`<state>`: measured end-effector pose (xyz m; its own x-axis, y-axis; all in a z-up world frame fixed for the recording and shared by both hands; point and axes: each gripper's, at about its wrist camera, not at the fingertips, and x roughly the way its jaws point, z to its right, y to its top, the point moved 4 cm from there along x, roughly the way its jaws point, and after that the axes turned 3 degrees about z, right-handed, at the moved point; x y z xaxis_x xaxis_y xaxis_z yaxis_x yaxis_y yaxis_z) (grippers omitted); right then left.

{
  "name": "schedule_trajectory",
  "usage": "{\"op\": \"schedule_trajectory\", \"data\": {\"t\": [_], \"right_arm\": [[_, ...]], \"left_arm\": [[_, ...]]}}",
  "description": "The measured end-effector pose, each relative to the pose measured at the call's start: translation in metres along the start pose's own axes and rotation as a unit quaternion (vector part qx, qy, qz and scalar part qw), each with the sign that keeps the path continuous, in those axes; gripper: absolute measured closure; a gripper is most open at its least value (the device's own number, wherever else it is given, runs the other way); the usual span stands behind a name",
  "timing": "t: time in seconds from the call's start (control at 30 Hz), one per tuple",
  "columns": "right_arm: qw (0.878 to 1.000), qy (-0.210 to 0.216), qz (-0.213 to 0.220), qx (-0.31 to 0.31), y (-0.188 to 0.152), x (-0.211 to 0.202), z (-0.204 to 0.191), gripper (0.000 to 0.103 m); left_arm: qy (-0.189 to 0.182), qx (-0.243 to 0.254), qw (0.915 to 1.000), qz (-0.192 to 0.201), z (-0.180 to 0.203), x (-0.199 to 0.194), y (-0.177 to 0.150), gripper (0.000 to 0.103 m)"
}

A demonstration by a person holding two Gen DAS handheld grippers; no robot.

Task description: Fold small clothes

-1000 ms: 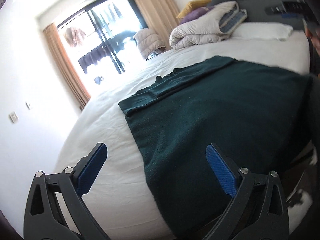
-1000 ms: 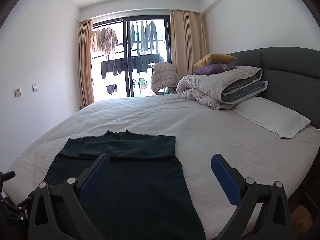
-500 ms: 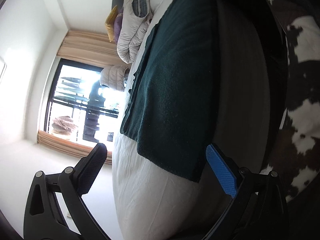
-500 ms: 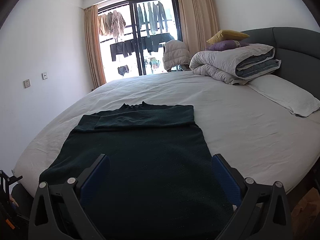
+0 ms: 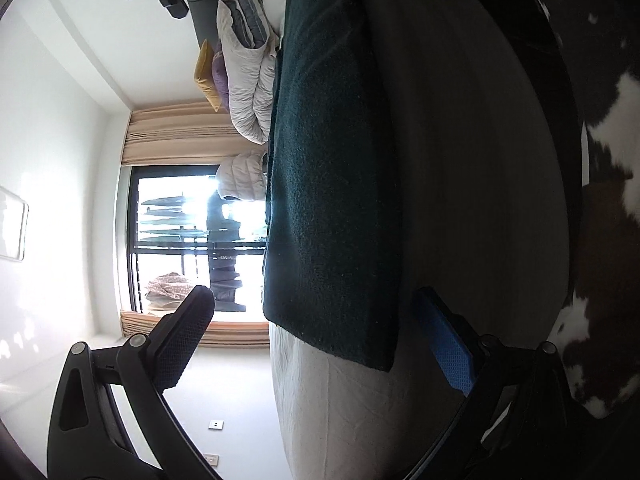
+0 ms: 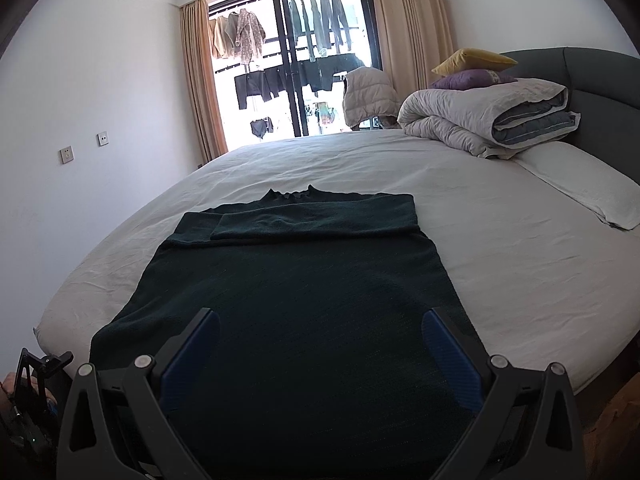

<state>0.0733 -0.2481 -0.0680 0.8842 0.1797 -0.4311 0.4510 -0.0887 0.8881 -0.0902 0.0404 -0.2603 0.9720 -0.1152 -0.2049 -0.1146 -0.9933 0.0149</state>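
A dark green sweater (image 6: 296, 280) lies flat on the white bed (image 6: 500, 248), sleeves folded across its chest, hem hanging over the near edge. My right gripper (image 6: 320, 344) hovers open just above the hem's middle, with nothing between its blue pads. In the left wrist view the camera is rolled on its side. The sweater (image 5: 332, 184) drapes over the bed's edge (image 5: 328, 392) there. My left gripper (image 5: 316, 336) is open and level with the sweater's lower left hem corner, one finger on each side of it, not touching.
A rolled duvet (image 6: 488, 116) with purple and yellow cushions and a white pillow (image 6: 580, 188) lie by the grey headboard on the right. A cowhide rug (image 5: 600, 200) covers the floor beside the bed. The left gripper's body (image 6: 36, 400) shows at the lower left.
My left gripper has rolled sideways and dropped from above the bed to the hem corner at the bed's edge. My right gripper has moved forward and lower over the hem.
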Motion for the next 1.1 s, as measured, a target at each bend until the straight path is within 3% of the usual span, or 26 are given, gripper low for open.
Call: {"op": "schedule_trajectory", "data": {"t": [0.13, 0.27, 0.53, 0.6, 0.7, 0.9, 1.1], "right_arm": [[1.000, 0.002, -0.001, -0.007, -0.001, 0.000, -0.004, 0.000], [1.000, 0.003, -0.002, -0.009, -0.001, 0.000, -0.005, 0.000], [0.999, 0.008, -0.008, -0.041, -0.008, -0.005, -0.015, 0.000], [0.997, 0.009, -0.011, -0.072, -0.013, -0.008, -0.023, 0.001], [0.991, 0.011, -0.020, -0.129, -0.024, -0.011, -0.037, 0.003], [0.964, 0.029, -0.044, -0.260, -0.054, -0.019, -0.071, 0.011], [0.909, 0.029, -0.096, -0.404, -0.091, -0.022, -0.080, 0.030]], "left_arm": [[-0.019, -0.054, 0.9983, 0.014, -0.021, -0.004, 0.011, 0.026], [-0.044, -0.094, 0.9946, 0.000, -0.038, 0.002, 0.009, 0.066], [-0.059, -0.183, 0.9810, 0.027, -0.092, -0.011, 0.028, 0.071], [-0.082, -0.217, 0.9726, 0.013, -0.099, -0.008, 0.025, 0.087], [-0.113, -0.277, 0.9542, -0.007, -0.113, -0.004, 0.020, 0.095], [-0.139, -0.353, 0.9252, -0.017, -0.152, 0.009, 0.013, 0.097], [-0.142, -0.386, 0.9115, -0.004, -0.174, -0.005, 0.017, 0.097]]}}
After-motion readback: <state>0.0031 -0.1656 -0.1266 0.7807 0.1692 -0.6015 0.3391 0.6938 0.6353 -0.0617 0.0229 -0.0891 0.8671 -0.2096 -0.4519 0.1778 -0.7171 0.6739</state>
